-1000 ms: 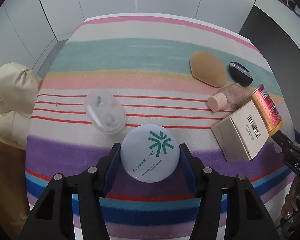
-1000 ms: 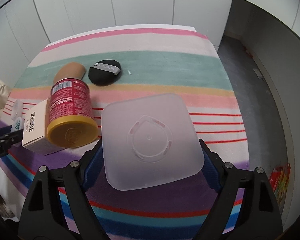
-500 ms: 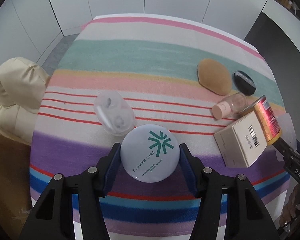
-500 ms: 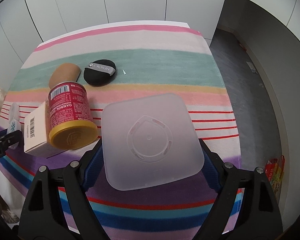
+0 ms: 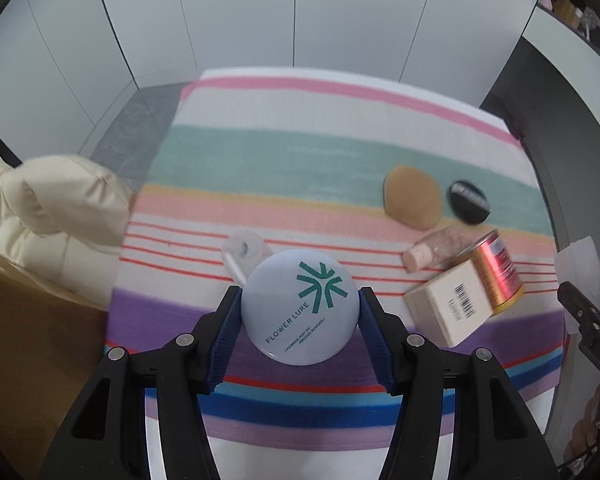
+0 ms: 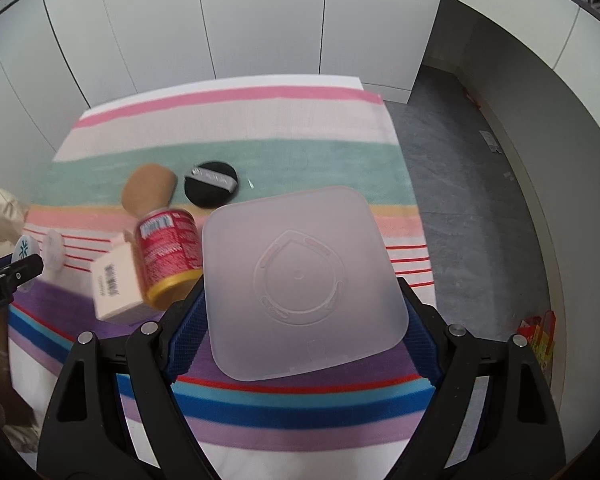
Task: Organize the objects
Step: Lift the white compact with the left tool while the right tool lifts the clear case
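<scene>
Left gripper (image 5: pixel 299 309): clamped on compact (image 5: pixel 299 306)
Right gripper (image 6: pixel 300 296): clamped on frosted lid (image 6: pixel 300 280)
Can (image 6: pixel 168 256): just left of lid

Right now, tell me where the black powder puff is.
The black powder puff lies flat on the green stripe of the striped cloth, just right of the tan sponge and beyond the red can.

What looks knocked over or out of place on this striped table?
The red can lies on its side, its gold end toward the camera, against the cream box, which sits askew. A small clear bottle also lies flat beside them. Nothing looks spilled or broken.
</scene>
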A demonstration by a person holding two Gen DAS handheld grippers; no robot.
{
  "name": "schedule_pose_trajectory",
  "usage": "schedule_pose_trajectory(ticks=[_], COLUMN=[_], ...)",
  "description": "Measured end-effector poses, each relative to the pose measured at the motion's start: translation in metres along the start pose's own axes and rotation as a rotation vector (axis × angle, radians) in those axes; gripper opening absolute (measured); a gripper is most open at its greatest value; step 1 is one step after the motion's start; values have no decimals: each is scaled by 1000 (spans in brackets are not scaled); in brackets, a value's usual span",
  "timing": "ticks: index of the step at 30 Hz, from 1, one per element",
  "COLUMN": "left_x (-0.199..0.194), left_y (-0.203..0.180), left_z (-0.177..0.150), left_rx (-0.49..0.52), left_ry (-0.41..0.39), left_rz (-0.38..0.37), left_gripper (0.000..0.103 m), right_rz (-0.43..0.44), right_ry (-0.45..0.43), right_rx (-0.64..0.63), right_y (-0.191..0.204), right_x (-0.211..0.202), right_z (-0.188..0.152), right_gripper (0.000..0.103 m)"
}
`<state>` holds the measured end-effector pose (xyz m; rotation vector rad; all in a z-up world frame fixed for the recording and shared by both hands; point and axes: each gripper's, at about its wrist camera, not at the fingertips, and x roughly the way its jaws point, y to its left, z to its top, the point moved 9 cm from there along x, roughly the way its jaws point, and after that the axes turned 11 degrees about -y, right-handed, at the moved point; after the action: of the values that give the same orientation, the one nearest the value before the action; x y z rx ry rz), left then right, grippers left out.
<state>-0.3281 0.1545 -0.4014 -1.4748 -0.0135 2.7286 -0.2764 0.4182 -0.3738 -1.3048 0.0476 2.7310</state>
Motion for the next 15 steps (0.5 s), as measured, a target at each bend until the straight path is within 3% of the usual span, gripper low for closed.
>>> schedule_pose_trajectory(ticks=[7,15], left_x=[-40,-111], left_y=[-6,1], left_z=[29,76], left_rx=[-2,1], left_ry=[-25,-108], left_rz=[-18,-10], left_gripper=[58,58], right_rz=[-4,-1], right_ry=[-31,-95], right_rx=[4,28], right_y=[6,9], right_x=[-37,-97], right_z=[30,80], right_gripper=[87,87])
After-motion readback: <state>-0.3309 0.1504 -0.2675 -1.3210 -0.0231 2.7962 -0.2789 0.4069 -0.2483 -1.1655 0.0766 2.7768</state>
